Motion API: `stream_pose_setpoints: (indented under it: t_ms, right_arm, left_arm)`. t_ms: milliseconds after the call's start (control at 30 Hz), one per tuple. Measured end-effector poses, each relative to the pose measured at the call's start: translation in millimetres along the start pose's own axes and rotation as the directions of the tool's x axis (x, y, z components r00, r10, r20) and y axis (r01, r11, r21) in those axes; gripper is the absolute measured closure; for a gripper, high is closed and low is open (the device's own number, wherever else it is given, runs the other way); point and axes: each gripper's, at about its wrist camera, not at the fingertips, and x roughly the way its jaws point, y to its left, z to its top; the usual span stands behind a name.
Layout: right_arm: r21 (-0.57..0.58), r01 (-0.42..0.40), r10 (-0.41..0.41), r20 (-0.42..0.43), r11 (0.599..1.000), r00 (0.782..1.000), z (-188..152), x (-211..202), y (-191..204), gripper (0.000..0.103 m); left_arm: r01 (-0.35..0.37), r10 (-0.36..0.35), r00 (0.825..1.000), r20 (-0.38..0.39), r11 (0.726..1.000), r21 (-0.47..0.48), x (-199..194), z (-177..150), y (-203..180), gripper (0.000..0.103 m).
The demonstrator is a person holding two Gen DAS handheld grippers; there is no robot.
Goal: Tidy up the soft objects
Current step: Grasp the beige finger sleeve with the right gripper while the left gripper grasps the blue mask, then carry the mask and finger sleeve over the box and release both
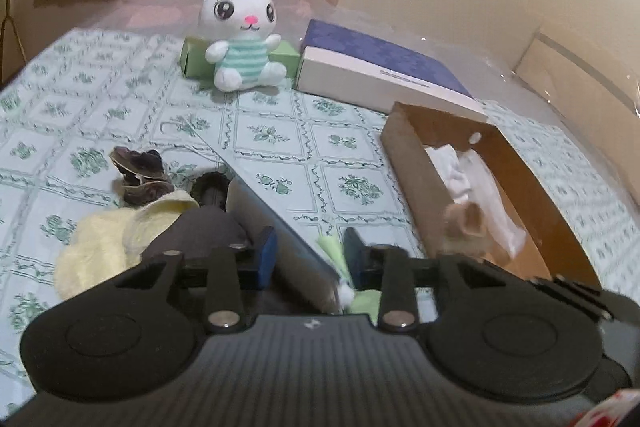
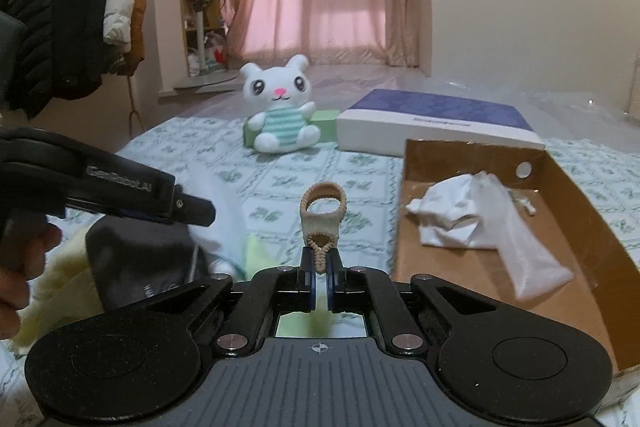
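Right gripper (image 2: 319, 269): jaws clamped on the lower edge of a beige sock (image 2: 322, 213), which stands up limp ahead of the fingertips, its ribbed cuff open in a loop. The sock looks light, soft and stretchy; a pinch on the doubled hem should hold better than one on single cloth. To the right of the jaws lies the box (image 2: 472, 157), white socks (image 2: 476, 223) already inside. Left gripper (image 1: 310, 259): jaws apart, a grey cloth (image 1: 276, 227) and a green scrap (image 1: 334, 251) in the gap; contact cannot be told. Left of these jaws sit a yellow cloth (image 1: 96, 247) and brown socks (image 1: 140, 175), probably equally limp. Beyond, a plush cat (image 1: 242, 35).
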Motion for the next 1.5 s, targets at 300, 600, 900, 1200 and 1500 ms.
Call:
stream_pose_setpoints:
  t_ms: [300, 600, 900, 1200, 1500]
  right_arm:
    - [0.044, 0.031, -0.031, 0.003, 0.999, 1.000, -1, -10, -21, 0.098]
    - [0.107, 0.054, -0.057, 0.031, 0.993, 0.998, 5, -36, -40, 0.098]
    - [0.145, 0.090, -0.103, 0.086, 0.985, 0.991, 17, -69, -66, 0.098]
    - [0.189, 0.174, -0.192, 0.077, 0.966, 0.978, 16, -91, -110, 0.098]
    - [0.224, 0.233, -0.248, 0.044, 0.946, 0.968, 7, -97, -148, 0.098]
  left_arm:
    - [0.005, -0.005, 1.000, -0.001, 0.999, -0.038, 3, 3, 8, 0.103]
    - [0.039, -0.039, 0.991, 0.131, 0.999, -0.001, -56, 22, -7, 0.103]
    - [0.101, -0.119, 0.972, 0.203, 0.990, 0.096, -94, 39, -54, 0.103]
    - [0.240, -0.258, 0.960, 0.106, 0.958, 0.157, -56, 37, -124, 0.103]
    - [0.375, -0.383, 0.924, 0.016, 0.912, 0.167, -1, 28, -181, 0.103]
